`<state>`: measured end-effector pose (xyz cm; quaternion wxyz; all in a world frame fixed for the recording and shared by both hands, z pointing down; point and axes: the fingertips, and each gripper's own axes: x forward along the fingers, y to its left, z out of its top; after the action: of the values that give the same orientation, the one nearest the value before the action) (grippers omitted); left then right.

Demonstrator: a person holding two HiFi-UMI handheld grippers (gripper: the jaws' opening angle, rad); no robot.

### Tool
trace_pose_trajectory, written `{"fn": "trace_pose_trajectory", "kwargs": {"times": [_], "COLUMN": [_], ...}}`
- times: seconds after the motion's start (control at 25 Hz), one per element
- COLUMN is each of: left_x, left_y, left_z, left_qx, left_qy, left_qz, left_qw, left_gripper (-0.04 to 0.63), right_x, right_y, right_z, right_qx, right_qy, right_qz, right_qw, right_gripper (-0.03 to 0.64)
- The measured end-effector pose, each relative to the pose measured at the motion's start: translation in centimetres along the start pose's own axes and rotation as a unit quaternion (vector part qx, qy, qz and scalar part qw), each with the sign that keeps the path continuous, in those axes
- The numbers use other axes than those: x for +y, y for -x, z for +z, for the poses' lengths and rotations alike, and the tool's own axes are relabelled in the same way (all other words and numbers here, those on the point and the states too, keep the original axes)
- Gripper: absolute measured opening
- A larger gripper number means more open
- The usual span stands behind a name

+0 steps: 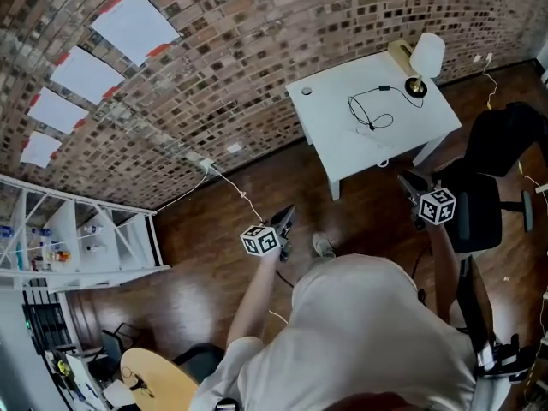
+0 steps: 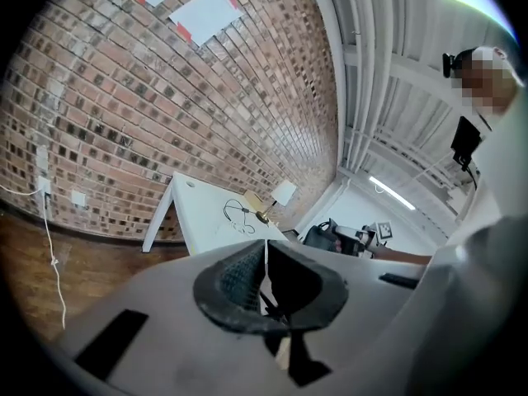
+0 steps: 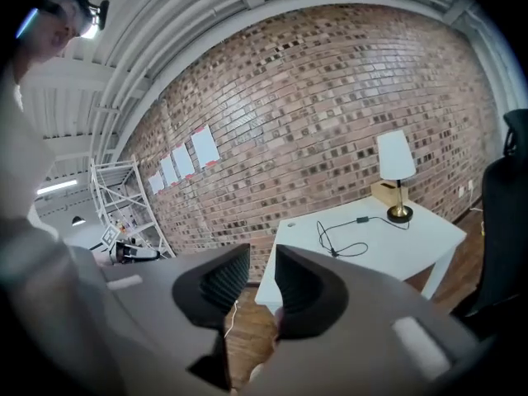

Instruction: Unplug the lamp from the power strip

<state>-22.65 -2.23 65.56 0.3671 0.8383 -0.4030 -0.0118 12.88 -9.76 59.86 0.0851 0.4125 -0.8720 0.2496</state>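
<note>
Standing well beyond the left hand-held gripper [image 2: 264, 261] (closed) and right hand-held gripper [image 3: 262, 277] (narrowly parted): the lamp [image 1: 425, 56]

White shirt [image 1: 368, 332], grey tongs [image 3: 261, 261], black ribbed pads [image 3: 224, 280], black-and-white marker cubes [image 1: 260, 241]

The brick wall [image 1: 257, 50] across the top of the head view is showing a rough, matt face, with smooth white paper sheets [image 1: 133, 24] at upper left. The wooden floor [image 1: 197, 247] at centre is gleaming glossy brown. The white table [image 1: 334, 110] at upper right is looking smooth and matt; the lamp [image 1: 425, 58] is shining like polished brass at its base.
</note>
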Motion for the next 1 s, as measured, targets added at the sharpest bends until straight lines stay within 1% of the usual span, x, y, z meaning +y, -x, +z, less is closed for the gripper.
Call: {"fn": "trace_pose_trajectory", "kwargs": {"times": [0.12,0.24,0.44,0.52,0.72,0.84,1.0], "left_x": [-3.7,-8.0,-13.7,-14.9,-16.3,-17.0,-17.2], "left_y": [0.5,-0.6,-0.5,0.4,3.1,4.5,5.5], "left_z": [-3.3,-5.6,-9.2,-10.1,-11.8,-11.5,-10.9], "left_qx": [-0.019,-0.026,-0.011,-0.008,-0.009,-0.019,-0.023], "left_qy": [0.023,0.037,0.018,0.014,0.001,-0.004,-0.012], "left_qz": [0.012,0.015,0.009,0.010,0.027,0.031,0.028], "left_qw": [0.9995,0.9989,0.9997,0.9998,0.9996,0.9993,0.9993], "left_gripper": [0.011,0.011,0.006,0.005,0.005,0.005,0.005], "right_x": [0.1,-0.6,-1.8,-1.2,0.8,1.7,3.3], "right_y": [4.4,7.8,12.0,13.3,15.3,15.9,16.3], "right_z": [-3.4,-5.1,-8.4,-9.3,-12.4,-13.3,-13.3], "right_qx": [0.009,0.014,0.028,0.026,0.029,0.035,0.033], "right_qy": [0.001,0.009,0.005,0.000,-0.001,0.002,0.016], "right_qz": [-0.002,-0.003,-0.016,-0.015,-0.005,-0.011,-0.022], "right_qw": [1.000,1.000,0.999,1.000,1.000,0.999,0.999], "right_gripper": [0.083,0.083,0.080,0.078,0.078,0.078,0.078]}}
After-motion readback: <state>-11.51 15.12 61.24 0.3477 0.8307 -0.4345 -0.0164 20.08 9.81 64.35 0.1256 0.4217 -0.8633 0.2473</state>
